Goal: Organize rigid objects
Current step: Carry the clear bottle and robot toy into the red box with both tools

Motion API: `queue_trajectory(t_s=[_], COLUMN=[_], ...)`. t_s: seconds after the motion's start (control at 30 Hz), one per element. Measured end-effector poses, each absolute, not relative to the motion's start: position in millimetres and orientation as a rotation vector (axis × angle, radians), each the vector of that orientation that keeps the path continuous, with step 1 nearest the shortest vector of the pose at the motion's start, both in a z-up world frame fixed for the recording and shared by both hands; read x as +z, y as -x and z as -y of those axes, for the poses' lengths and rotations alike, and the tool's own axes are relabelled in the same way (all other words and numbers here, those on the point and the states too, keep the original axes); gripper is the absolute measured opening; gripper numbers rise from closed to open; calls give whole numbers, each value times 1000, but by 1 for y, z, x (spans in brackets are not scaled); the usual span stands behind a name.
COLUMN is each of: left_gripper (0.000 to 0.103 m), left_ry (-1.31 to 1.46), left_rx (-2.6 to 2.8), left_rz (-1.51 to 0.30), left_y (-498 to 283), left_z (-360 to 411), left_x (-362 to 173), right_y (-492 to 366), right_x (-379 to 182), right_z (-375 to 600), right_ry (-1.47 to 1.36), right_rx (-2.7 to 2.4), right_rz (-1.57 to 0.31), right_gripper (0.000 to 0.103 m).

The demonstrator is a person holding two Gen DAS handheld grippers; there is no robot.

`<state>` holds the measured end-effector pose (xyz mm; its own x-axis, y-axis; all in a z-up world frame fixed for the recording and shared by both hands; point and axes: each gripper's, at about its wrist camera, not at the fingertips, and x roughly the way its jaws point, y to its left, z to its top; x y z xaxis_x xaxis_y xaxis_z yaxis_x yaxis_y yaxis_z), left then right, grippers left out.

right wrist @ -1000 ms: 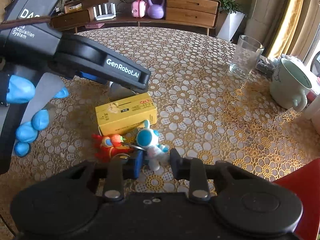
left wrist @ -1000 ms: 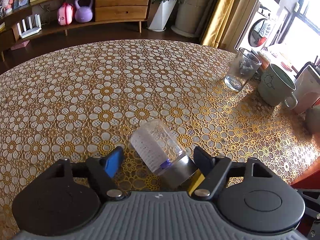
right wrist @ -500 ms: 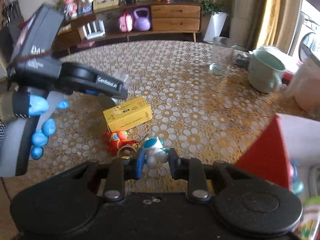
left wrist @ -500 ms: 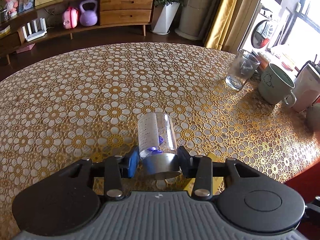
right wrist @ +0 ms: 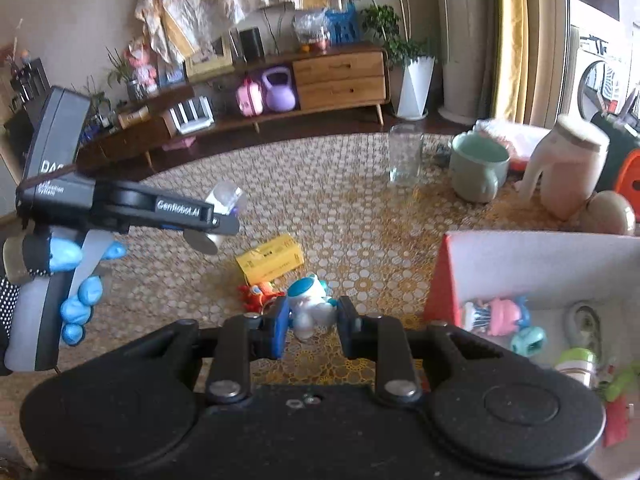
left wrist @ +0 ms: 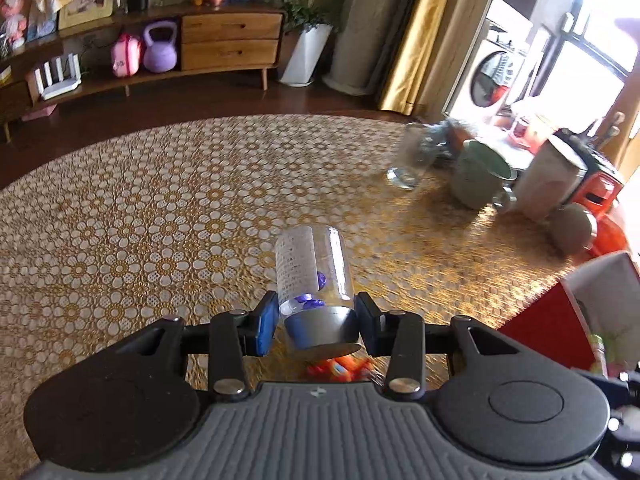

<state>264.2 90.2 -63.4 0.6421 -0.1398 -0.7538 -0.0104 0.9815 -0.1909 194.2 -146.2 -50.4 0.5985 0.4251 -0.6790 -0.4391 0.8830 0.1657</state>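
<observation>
Your left gripper [left wrist: 316, 320] was clamped on the silver cap end of a clear jar [left wrist: 314, 270], holding it lifted above the floral tablecloth [left wrist: 140, 220]. To its right, your right gripper [right wrist: 312, 320] was closed on a white-and-blue robot figurine [right wrist: 310, 300], raised above the tablecloth just left of the red-sided box [right wrist: 440, 280] of toys.

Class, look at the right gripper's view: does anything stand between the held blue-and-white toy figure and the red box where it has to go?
Nothing visible does. The toy figure is lifted in the right gripper, and the red box stands open just to its right, with only bare tablecloth between.
</observation>
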Motion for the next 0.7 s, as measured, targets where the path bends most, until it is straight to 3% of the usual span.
queue_trajectory(t_s=[0.47, 0.57, 0.7], left_gripper=[41, 41, 41], left_ry=[122, 105, 77], left_rx=[-217, -253, -296], left_rz=[-840, -836, -835], left_y=[-199, -188, -177], left_z=[-13, 10, 42], left_x=[2, 11, 16], right_y=[-156, -153, -150], right_x=[1, 5, 6], right_z=[221, 237, 261], right_ry=[-43, -56, -65], right_rx=[431, 411, 391], right_rz=[-678, -673, -668], right_gripper=[24, 18, 17])
